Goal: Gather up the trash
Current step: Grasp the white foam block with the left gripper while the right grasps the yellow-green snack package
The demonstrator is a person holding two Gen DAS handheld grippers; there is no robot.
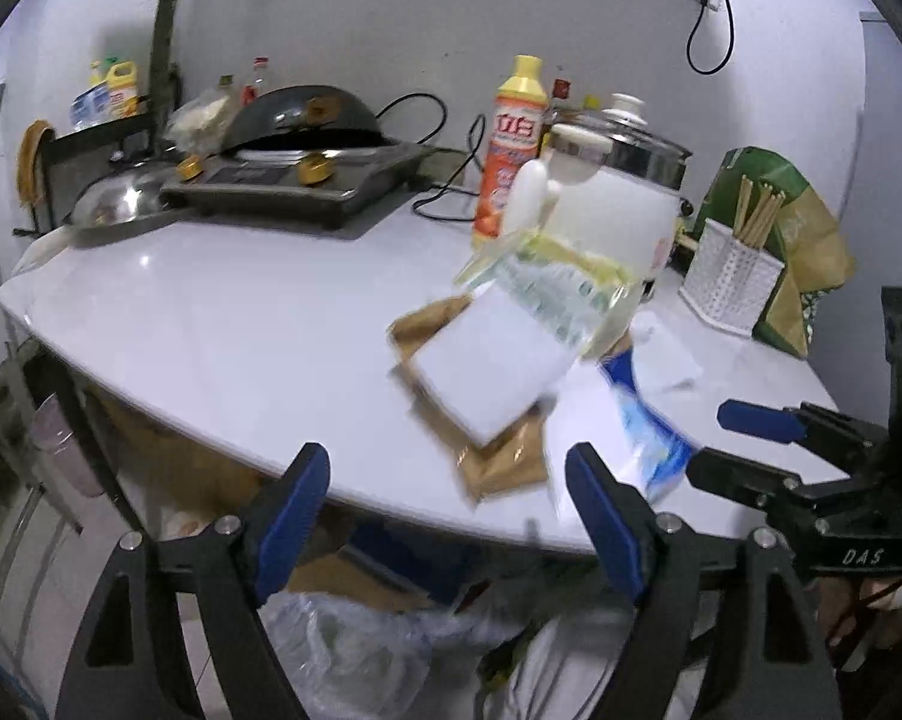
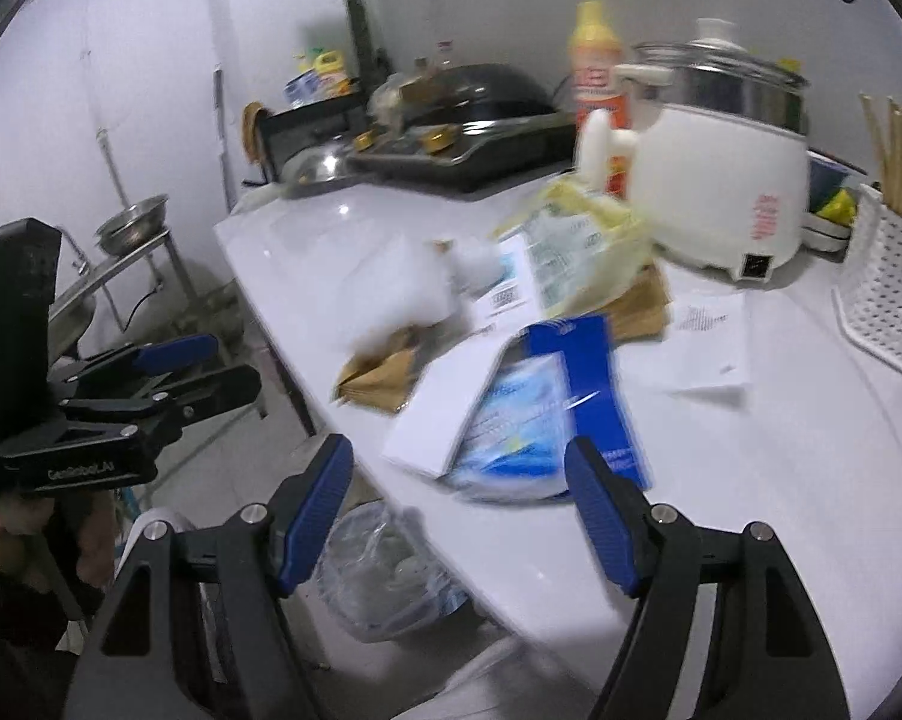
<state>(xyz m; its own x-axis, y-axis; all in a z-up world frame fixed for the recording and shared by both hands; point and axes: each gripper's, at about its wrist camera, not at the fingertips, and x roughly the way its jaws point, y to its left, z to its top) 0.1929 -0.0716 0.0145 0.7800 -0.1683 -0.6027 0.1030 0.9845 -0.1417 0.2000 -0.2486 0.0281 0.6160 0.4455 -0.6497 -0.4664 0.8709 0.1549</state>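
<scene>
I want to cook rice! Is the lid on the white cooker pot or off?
On. The glass lid with a white knob sits flat on the white electric cooker pot, covering its steel rim.

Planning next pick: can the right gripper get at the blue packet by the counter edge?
Probably yes. The right gripper is open and empty, and the blue packet lies on top of the pile, just ahead, uncovered.
</scene>
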